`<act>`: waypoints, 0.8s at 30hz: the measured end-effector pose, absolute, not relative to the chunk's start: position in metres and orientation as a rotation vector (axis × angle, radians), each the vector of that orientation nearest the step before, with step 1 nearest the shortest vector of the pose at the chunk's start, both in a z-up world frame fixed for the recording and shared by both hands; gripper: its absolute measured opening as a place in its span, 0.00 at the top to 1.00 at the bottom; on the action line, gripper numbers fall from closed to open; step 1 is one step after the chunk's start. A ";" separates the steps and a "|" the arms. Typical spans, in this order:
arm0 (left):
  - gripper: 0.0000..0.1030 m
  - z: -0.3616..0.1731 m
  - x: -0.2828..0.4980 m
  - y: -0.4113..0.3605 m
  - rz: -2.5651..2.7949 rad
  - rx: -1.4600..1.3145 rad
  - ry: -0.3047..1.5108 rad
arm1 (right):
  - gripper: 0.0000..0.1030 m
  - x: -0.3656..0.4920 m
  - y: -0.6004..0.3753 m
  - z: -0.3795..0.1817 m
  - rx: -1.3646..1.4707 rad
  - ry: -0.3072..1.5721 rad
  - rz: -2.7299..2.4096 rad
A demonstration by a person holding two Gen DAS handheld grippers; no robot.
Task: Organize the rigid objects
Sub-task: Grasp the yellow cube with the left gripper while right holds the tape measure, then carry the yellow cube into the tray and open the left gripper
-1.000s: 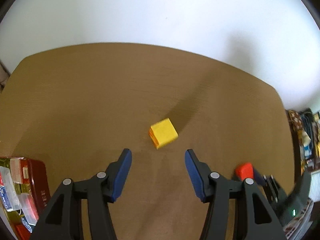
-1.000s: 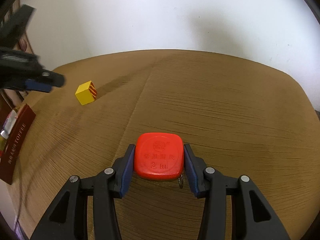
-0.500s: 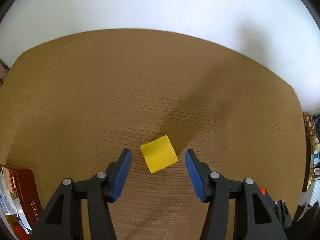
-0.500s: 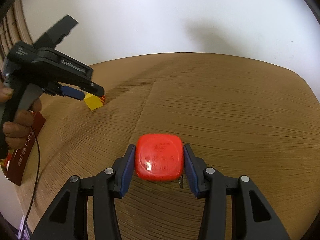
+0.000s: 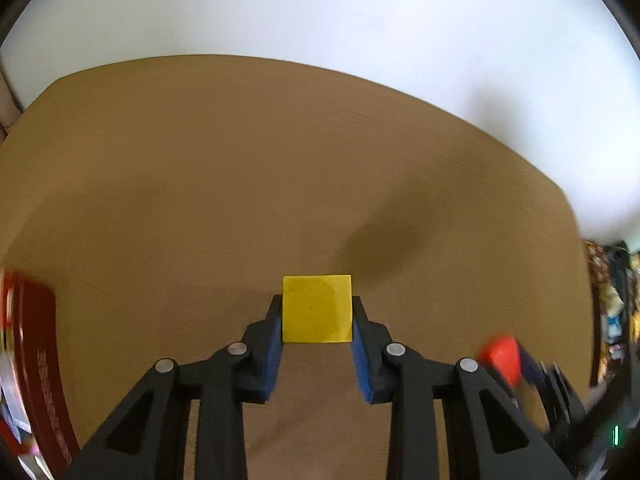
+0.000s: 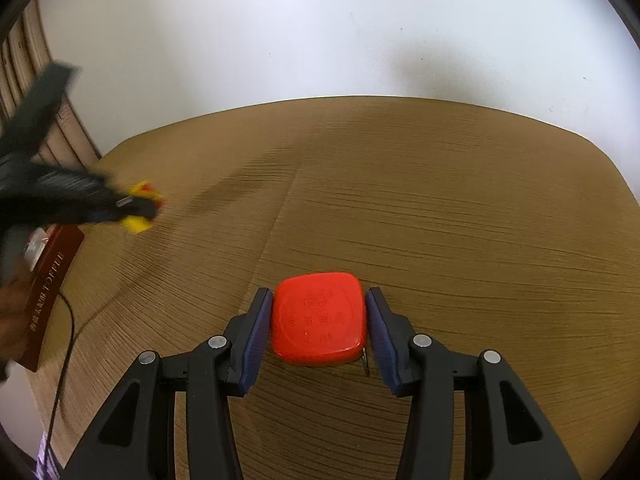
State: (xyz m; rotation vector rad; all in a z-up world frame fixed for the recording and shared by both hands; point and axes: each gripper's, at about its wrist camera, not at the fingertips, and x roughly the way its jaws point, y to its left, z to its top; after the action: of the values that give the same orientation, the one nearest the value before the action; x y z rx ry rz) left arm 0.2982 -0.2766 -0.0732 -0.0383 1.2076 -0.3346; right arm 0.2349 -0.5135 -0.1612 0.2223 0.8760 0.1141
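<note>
My left gripper (image 5: 317, 316) is shut on a yellow cube (image 5: 317, 309), its blue pads pressed against both sides. The cube also shows in the right wrist view (image 6: 138, 222), held by the blurred left gripper (image 6: 136, 208) above the wooden table (image 6: 440, 208). My right gripper (image 6: 319, 320) is shut on a red tape measure (image 6: 319, 317) and holds it over the table. The tape measure also shows blurred at the right of the left wrist view (image 5: 502, 358).
A dark red toffee tin (image 6: 50, 280) lies at the table's left edge, also in the left wrist view (image 5: 38, 360). A thin black cable (image 6: 68, 344) runs beside it. A white wall stands behind the table. Clutter (image 5: 612, 304) lies beyond the right edge.
My left gripper moved forward onto the yellow cube and shut on it. The cube now sits square between the pads. My right gripper still holds the tape measure.
</note>
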 end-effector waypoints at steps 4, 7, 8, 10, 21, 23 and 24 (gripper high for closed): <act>0.70 -0.049 0.238 -0.244 -0.385 -0.089 1.173 | 0.56 0.234 -0.513 -0.160 0.210 0.880 0.107; 0.70 -0.034 0.196 -0.205 -0.379 -0.121 1.158 | 0.56 0.234 -0.510 -0.159 0.193 0.884 0.098; 0.70 -0.032 0.189 -0.196 -0.367 -0.125 1.156 | 0.56 0.236 -0.509 -0.158 0.187 0.886 0.095; 0.70 -0.023 0.171 -0.160 -0.325 -0.149 1.153 | 0.56 0.237 -0.507 -0.157 0.174 0.890 0.088; 0.70 -0.008 0.157 0.033 0.056 -0.049 1.089 | 0.57 0.239 -0.485 -0.154 0.070 0.911 0.044; 0.70 -0.015 0.164 0.046 0.096 -0.030 1.076 | 0.57 0.238 -0.482 -0.152 0.060 0.919 0.032; 0.70 -0.021 0.173 0.046 0.103 -0.017 1.081 | 0.57 0.238 -0.481 -0.151 0.060 0.922 0.029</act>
State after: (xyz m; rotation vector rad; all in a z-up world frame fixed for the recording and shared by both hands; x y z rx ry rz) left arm 0.1730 0.0457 -0.0214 -0.0172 1.0809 0.1034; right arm 0.2376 -0.4813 -0.1514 0.0604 0.9222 0.0285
